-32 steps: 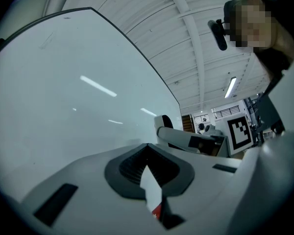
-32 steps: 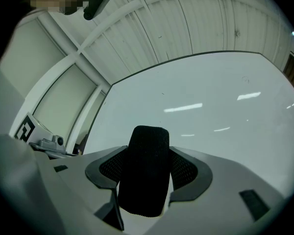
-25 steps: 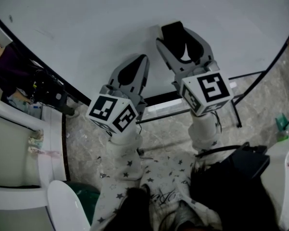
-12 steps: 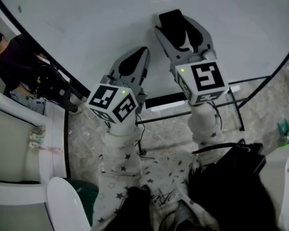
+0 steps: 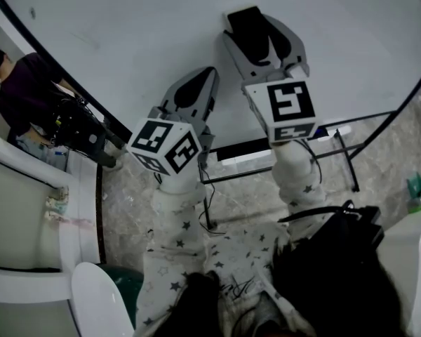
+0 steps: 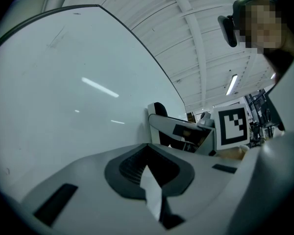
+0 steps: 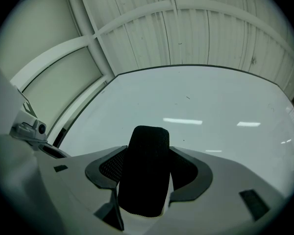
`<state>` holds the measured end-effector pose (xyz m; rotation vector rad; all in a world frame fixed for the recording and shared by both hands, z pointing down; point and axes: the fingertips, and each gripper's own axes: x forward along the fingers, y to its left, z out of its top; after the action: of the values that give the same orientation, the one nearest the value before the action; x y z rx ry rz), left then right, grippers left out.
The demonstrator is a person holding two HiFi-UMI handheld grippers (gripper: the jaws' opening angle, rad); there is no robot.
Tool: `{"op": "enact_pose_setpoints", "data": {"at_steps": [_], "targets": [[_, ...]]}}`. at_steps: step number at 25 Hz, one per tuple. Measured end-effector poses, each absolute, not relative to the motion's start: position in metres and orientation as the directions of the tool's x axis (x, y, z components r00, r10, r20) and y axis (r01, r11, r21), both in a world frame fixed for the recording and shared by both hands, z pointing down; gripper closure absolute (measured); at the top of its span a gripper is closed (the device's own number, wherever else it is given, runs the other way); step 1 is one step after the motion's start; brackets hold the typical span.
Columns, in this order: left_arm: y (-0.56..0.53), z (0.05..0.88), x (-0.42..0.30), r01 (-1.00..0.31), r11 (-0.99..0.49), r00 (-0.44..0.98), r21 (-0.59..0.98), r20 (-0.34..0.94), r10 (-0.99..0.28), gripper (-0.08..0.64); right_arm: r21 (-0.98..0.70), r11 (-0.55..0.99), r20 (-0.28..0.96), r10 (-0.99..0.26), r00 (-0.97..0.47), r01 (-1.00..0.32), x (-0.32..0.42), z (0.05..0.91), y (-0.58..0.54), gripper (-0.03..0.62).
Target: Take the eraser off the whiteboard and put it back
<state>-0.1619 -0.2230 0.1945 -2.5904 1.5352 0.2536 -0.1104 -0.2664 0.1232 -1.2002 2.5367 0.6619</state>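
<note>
Grey moulded-plastic left gripper (image 5: 206,77), matching grey moulded-plastic right gripper (image 5: 248,21): smooth tapered shells, black teardrop-shaped recess in each, ribbed inside. White left cube with black square markers (image 5: 165,147) at rear of left gripper; identical right marker cube (image 5: 284,108). White left sleeve with small dark stars (image 5: 175,223); same-print right sleeve (image 5: 298,181). Dark cursive lettering (image 5: 240,286) on garment front.

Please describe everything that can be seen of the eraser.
The eraser is a black, oblong block with rounded corners and a fuzzy, felt-like face. It stands lengthwise between the jaws of the right hand-held gripper, which are closed on its two sides; the dark textured pads press against it. Its far end sticks out beyond the jaw tips, toward the whiteboard. Whether it touches the board cannot be told.
</note>
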Motion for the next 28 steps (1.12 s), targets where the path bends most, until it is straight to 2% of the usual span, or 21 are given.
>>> {"op": "enact_pose_setpoints", "data": {"at_steps": [14, 21, 28], "targets": [[-0.224, 0.196, -0.160, -0.875, -0.485, 0.478, -0.017, -0.198, -0.856, 0.558, 0.332, 0.433, -0.442, -0.713, -0.544, -0.838, -0.108, 0.125, -0.272, 0.328], [-0.225, 0.199, -0.162, -0.875, -0.483, 0.476, -0.009, -0.193, -0.858, 0.560, 0.348, 0.421, -0.455, -0.705, -0.544, -0.838, -0.105, 0.124, -0.274, 0.327], [-0.225, 0.203, -0.162, -0.870, -0.492, 0.483, 0.003, -0.191, -0.855, 0.558, 0.286, 0.473, -0.477, -0.684, -0.552, -0.834, -0.103, 0.123, -0.278, 0.319]]}}
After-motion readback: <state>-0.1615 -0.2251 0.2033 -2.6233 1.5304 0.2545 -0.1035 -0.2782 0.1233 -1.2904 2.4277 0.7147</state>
